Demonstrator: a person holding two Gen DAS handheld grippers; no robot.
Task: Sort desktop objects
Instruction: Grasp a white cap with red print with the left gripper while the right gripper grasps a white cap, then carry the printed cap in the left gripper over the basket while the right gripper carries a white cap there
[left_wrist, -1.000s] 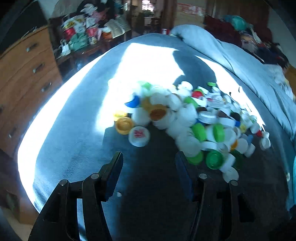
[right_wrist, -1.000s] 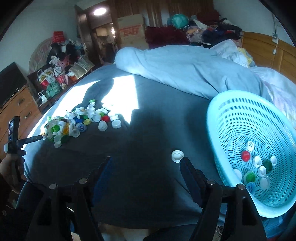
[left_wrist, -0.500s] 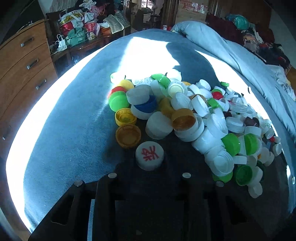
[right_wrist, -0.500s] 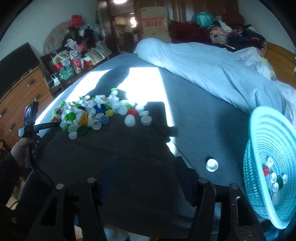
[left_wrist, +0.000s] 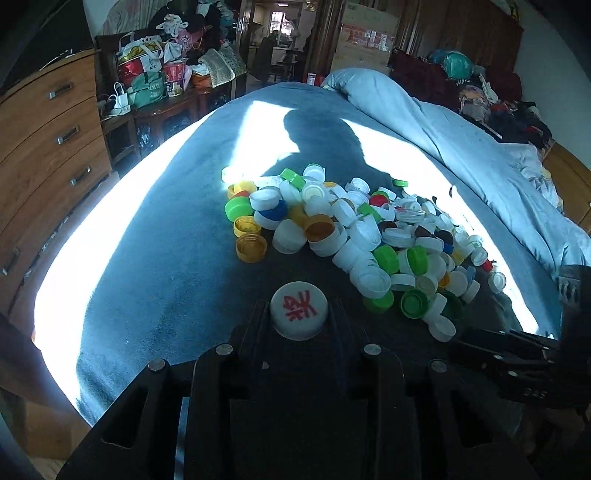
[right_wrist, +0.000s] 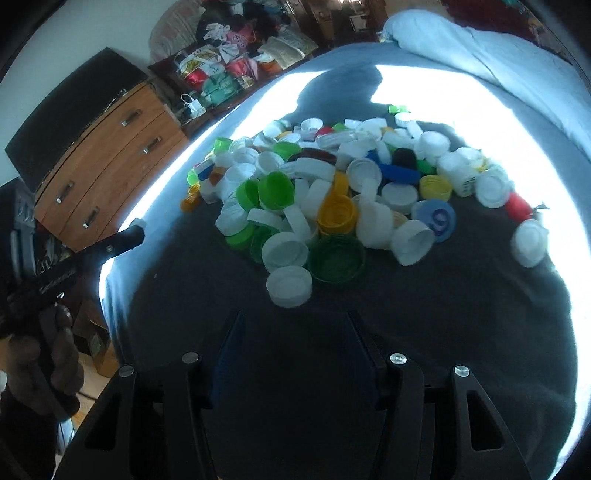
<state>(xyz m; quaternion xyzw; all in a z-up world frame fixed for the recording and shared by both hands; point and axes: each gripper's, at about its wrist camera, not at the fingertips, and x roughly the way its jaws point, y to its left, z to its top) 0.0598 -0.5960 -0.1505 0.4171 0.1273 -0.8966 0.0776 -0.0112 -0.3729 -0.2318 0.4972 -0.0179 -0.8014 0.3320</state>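
grey-blue bed (left_wrist: 155, 266), heap of bottle caps (left_wrist: 369, 229), pale quilt (left_wrist: 461, 147)

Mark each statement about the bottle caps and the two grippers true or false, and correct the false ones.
1. The left gripper grips a white cap with a red character. True.
2. The right gripper holds a green cap. False: nothing is between its fingers.
3. The nearest cap ahead of the right gripper is a white cap. True.
4. The cap pile lies in a basket. False: it lies loose on the grey blanket.
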